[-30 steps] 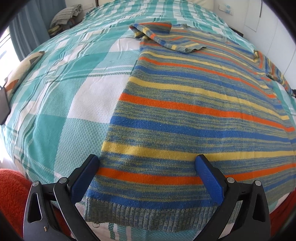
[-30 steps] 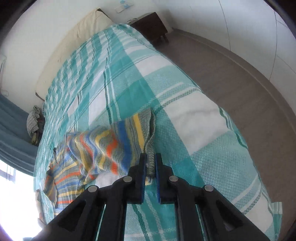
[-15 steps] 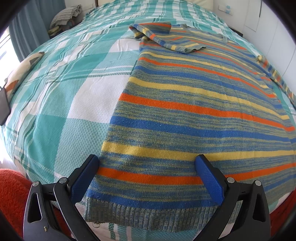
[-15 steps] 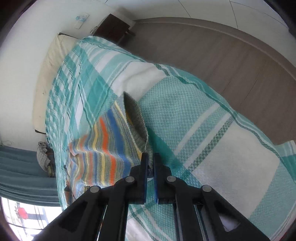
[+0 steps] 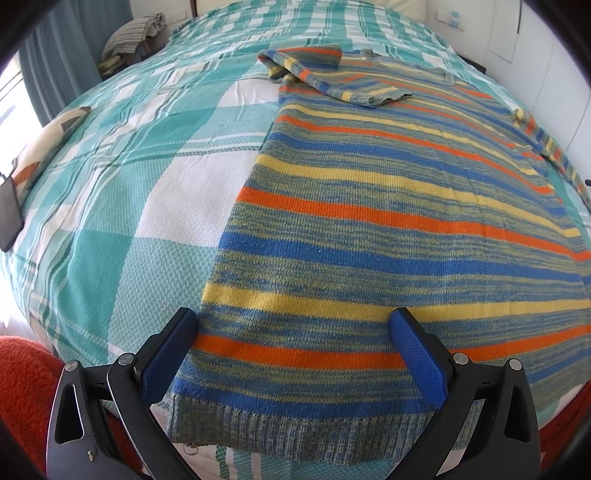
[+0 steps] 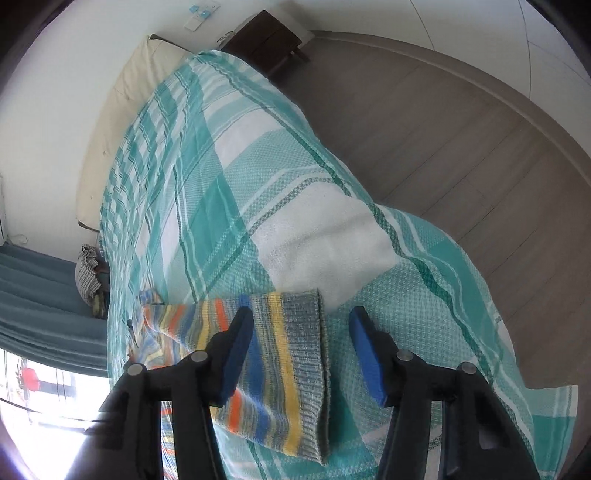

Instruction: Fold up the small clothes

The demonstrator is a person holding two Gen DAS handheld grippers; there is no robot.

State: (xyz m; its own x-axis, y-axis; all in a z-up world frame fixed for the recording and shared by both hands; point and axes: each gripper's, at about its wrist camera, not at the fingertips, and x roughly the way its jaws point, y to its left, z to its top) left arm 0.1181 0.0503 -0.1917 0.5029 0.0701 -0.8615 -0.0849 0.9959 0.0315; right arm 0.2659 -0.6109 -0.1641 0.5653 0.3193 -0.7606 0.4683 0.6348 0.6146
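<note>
A striped knit sweater (image 5: 388, 221) in blue, orange, yellow and grey-green lies flat on the bed, its ribbed hem nearest me. Its left sleeve (image 5: 332, 81) is folded over the chest; its right sleeve (image 5: 546, 147) stretches out to the right. My left gripper (image 5: 295, 332) is open just above the hem, its blue pads on either side of the lower body. In the right wrist view my right gripper (image 6: 301, 325) is open and empty over the right sleeve's ribbed cuff (image 6: 306, 369), which lies flat on the bedspread.
The bed has a teal and white checked bedspread (image 5: 129, 184). A folded grey cloth (image 5: 133, 33) and a curtain are at the far left. A red blanket (image 5: 26, 376) is at the near left. In the right wrist view a dark nightstand (image 6: 266, 40) and wood floor (image 6: 461, 129) lie beyond the bed edge.
My right gripper has opened and let go of the sleeve cuff, which now lies flat on the bed, stretched out to the right. The left gripper has not moved.
</note>
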